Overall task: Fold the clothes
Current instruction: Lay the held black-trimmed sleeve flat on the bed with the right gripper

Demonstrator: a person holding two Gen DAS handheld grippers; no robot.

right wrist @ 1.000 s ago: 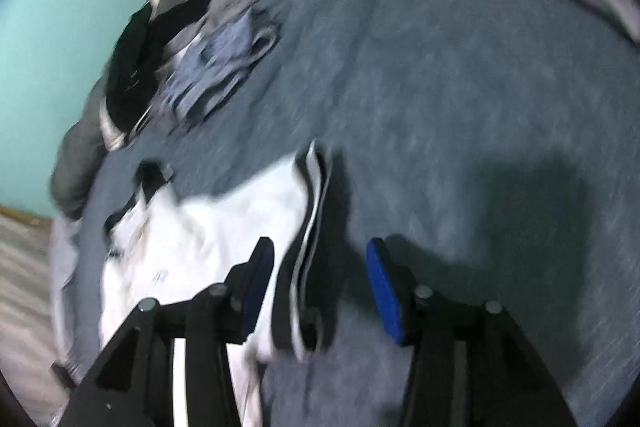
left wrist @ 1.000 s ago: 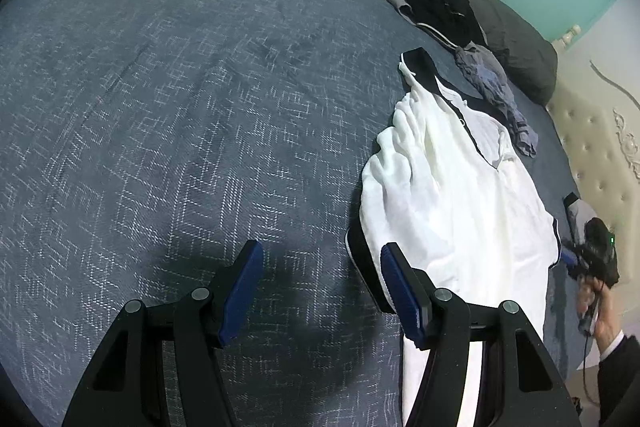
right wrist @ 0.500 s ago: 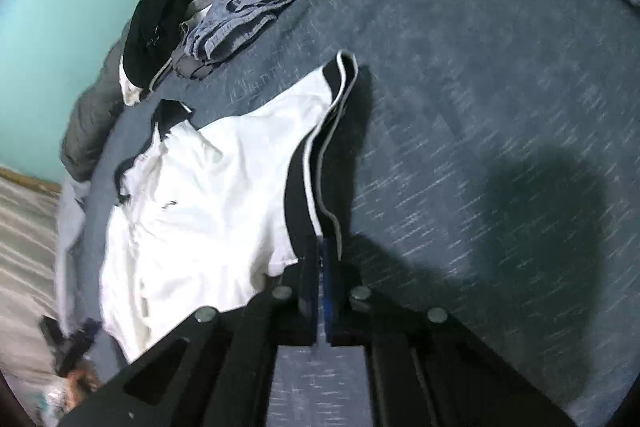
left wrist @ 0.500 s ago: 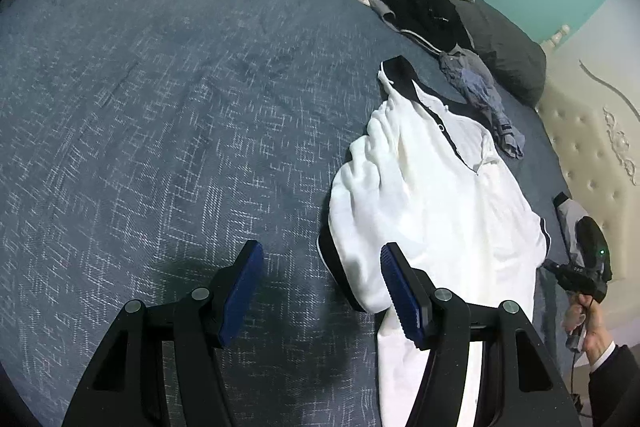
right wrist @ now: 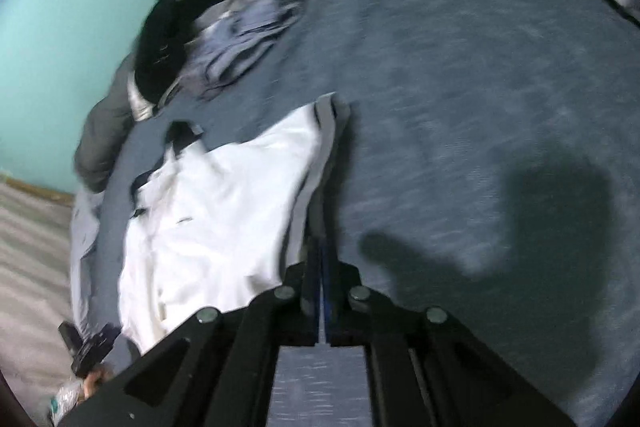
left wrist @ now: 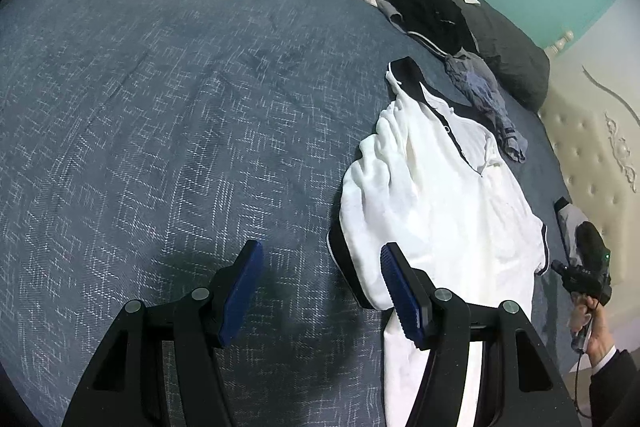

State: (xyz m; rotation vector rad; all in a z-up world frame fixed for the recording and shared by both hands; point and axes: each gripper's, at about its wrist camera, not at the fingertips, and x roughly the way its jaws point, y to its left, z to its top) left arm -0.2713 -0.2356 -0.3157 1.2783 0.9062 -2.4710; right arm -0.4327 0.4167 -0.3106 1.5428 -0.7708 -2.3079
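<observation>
So right now I've got the right gripper (right wrist: 320,259) clamped on the dark-trimmed edge of the white shirt (right wrist: 224,211). The fabric runs straight up out of the pads, and the jaws are easing apart a touch, so I'd say that hold is thin. The left gripper (left wrist: 320,291) has its jaws spread wide with nothing in them, hovering over the bed cover (left wrist: 160,131); the shirt's bunched lower corner sits just past its right-hand pad.

To do this bit well, I'd get more hem into the right pinch first, then bring the left one sideways onto that bunched corner and bite both layers. After that, lift both edges together and keep them taut, or the cloth will sag and the fold will come out crooked. The right view is smeared, so I'd go slow.

The shirt lies stretched out, its long axis running away from both tools. The black collar (left wrist: 404,71) is at the far end, pointing toward the heap of other clothes (left wrist: 424,3) by the dark pillow (left wrist: 512,55).
</observation>
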